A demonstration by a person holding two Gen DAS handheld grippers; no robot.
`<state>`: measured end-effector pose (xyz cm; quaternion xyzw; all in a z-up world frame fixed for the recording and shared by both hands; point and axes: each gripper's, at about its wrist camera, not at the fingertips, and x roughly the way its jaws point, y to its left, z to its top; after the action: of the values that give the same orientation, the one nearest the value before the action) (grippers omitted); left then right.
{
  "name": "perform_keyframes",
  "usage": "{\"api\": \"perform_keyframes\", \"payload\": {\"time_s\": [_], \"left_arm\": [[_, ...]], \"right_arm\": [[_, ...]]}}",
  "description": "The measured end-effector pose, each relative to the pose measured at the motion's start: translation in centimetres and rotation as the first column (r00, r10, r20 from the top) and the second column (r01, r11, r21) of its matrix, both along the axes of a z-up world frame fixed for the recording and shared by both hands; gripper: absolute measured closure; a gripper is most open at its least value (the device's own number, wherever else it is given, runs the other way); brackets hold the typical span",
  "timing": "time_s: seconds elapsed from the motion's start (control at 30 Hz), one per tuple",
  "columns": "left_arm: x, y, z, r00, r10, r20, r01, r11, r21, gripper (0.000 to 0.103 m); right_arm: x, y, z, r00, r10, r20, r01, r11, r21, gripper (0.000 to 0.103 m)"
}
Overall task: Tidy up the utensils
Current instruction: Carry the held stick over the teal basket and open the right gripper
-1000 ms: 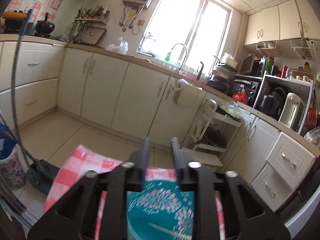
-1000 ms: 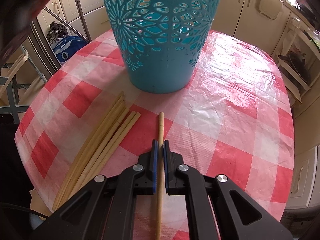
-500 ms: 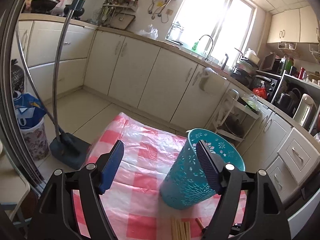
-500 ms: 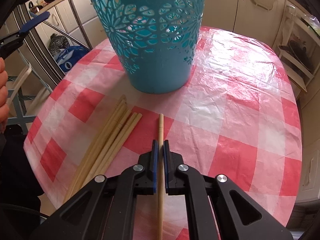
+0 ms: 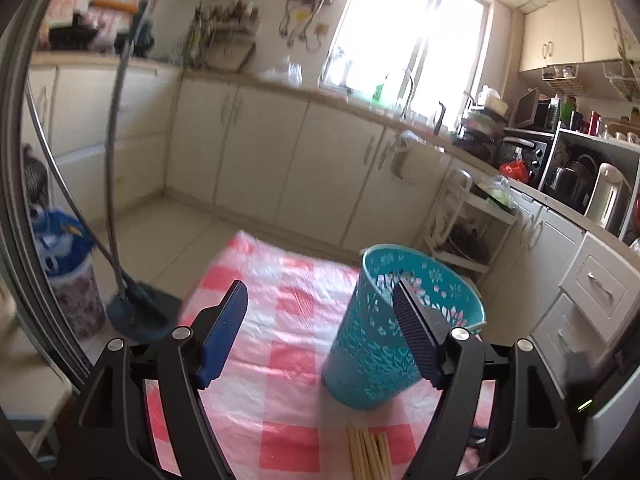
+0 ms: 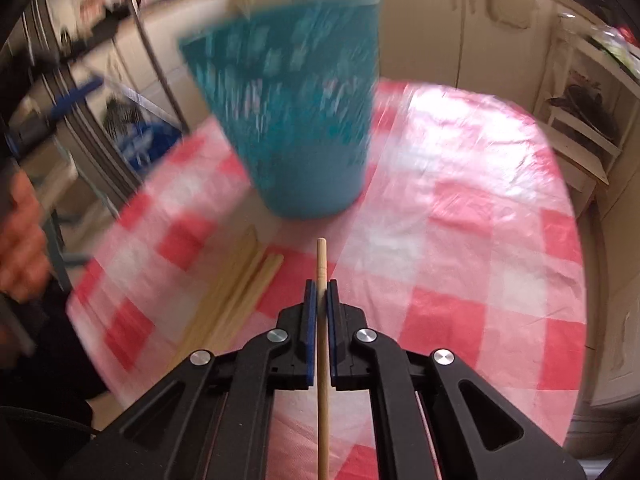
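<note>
Right wrist view: the right gripper (image 6: 319, 296) clamps one pale wooden chopstick (image 6: 321, 264). Ahead stands a teal cutout basket (image 6: 296, 120), loose chopsticks (image 6: 236, 296) lying beside. The left gripper (image 5: 320, 312) gapes wide, empty, over the checked tablecloth (image 5: 280, 360).

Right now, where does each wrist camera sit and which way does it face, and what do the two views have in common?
Left wrist: rides the left gripper, tilted slightly down across the table toward the kitchen cabinets; its open fingers frame the teal basket without touching it.
Right wrist: rides the right gripper, angled steeply down at the checked tablecloth; its fingers pinch one chopstick, and a hand shows at the left edge.
Shared: the basket, the tablecloth and the loose chopsticks.
</note>
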<state>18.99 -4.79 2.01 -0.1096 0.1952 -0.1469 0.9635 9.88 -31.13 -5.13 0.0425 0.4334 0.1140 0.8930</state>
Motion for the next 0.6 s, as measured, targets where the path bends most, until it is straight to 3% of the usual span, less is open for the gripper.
{"api": "perform_keyframes", "payload": {"time_s": [0.07,0.13,0.23,0.37,0.47,0.5,0.6], "left_arm": [[-2.1,-0.2,1.1,0.994,0.025,0.11,-0.025,1.0,0.005,0.032],[-4.1,-0.5,2.2,0.978,0.035,0.207,-0.035,0.999,0.001,0.032],[-6.0,-0.8,3.4,0.959,0.047,0.278,-0.035,0.998,-0.048,0.028],[-6.7,-1.2,3.8,0.958,0.057,0.28,-0.031,0.995,-0.096,0.026],[-7.0,-1.3,3.9,0.957,0.062,0.283,-0.035,0.995,-0.098,0.026],[-7.0,-1.3,4.0,0.956,0.064,0.287,-0.039,0.995,-0.094,0.026],[-7.0,-1.0,4.1,0.95,0.069,0.304,-0.045,0.995,-0.085,0.026]], "right_arm": [[-1.6,-1.3,3.0,0.987,-0.011,0.161,-0.002,0.997,0.082,0.097],[-3.4,-2.7,6.3,0.934,-0.057,0.352,-0.02,0.977,0.211,0.097],[-4.4,-4.0,9.1,0.849,-0.182,0.495,-0.025,0.923,0.383,0.097],[-3.6,-6.0,10.3,0.745,-0.398,0.536,-0.039,0.775,0.63,0.097],[-1.4,-7.4,9.6,0.686,-0.56,0.465,-0.022,0.623,0.782,0.097],[-0.8,-8.0,9.5,0.67,-0.594,0.445,-0.012,0.591,0.807,0.097],[1.2,-8.8,9.1,0.605,-0.665,0.439,-0.013,0.543,0.84,0.097]]}}
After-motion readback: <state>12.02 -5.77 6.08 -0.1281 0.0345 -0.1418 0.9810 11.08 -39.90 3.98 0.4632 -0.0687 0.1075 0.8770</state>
